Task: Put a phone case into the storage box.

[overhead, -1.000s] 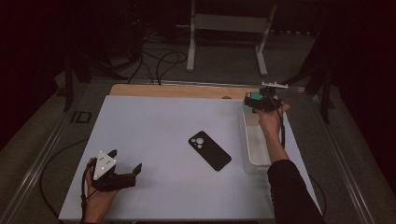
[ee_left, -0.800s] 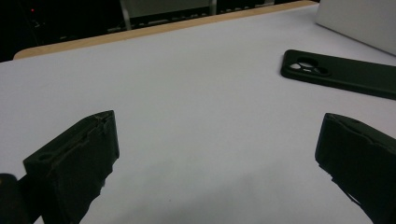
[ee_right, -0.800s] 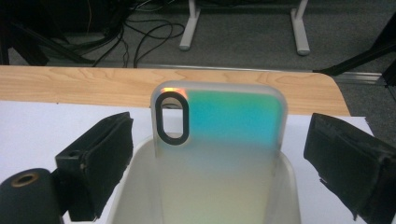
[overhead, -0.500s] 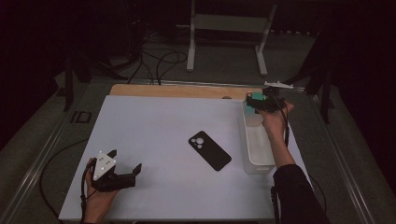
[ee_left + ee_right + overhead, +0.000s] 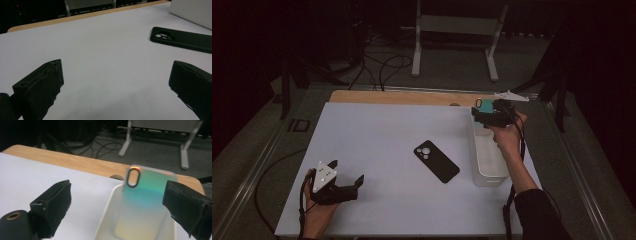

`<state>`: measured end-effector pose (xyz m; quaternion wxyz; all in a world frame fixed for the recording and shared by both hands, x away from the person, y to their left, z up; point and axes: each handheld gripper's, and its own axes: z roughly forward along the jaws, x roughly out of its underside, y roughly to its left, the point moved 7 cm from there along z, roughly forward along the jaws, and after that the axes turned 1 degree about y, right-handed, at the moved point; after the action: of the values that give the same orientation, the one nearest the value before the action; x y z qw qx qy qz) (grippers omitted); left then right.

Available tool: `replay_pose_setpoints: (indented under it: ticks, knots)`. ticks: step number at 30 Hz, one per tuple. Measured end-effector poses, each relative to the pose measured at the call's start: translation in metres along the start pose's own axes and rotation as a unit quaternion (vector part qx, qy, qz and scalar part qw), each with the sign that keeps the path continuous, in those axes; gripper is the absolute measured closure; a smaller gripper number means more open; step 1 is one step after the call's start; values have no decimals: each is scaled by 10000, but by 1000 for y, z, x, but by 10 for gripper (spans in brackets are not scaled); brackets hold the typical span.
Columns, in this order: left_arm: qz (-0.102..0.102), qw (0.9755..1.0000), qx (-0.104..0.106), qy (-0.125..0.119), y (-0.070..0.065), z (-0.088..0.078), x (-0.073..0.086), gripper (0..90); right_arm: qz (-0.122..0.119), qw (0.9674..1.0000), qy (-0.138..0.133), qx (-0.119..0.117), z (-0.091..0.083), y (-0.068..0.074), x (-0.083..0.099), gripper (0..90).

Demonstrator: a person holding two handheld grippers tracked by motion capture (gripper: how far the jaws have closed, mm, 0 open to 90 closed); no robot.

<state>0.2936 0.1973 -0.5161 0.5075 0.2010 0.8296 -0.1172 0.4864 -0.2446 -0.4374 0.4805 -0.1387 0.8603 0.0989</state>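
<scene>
Phone (image 5: pixel 436 161) lay mid-counter (image 5: pixel 377 135), long axis far-left to near-right, nearer the left hand-held gripper (image 5: pixel 346 182) w/ jaws spread, empty; right hand-held gripper (image 5: pixel 482 111), also spread, hovered over white bin (image 5: pixel 488 175) w/ iridescent case (image 5: pixel 145 195).

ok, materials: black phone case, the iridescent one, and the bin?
Black case: matte, looks like soft silicone or rubber; no glare. Iridescent case: translucent glossy plastic, teal-to-yellow sheen, leaning in the bin. Bin: white, semi-translucent plastic, smooth walls.
</scene>
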Motion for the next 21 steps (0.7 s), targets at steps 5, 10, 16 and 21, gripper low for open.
replay_pose_setpoints:
  ticks: [5,10,16,21]
  knots:
    - [-2,10000,4,-9,0,0,0,3,25,9991,-214,-357,-18,12,2,84]
    - [5,10000,7,-2,-1,0,0,3,-207,9975,-335,-586,-36,25,6,84]
    - [6,10000,4,1,-1,0,0,3,-419,9944,-394,-883,-51,40,10,84]
    - [5,10000,-1,-3,-1,0,0,3,-636,9900,-329,-1215,-59,57,17,83]
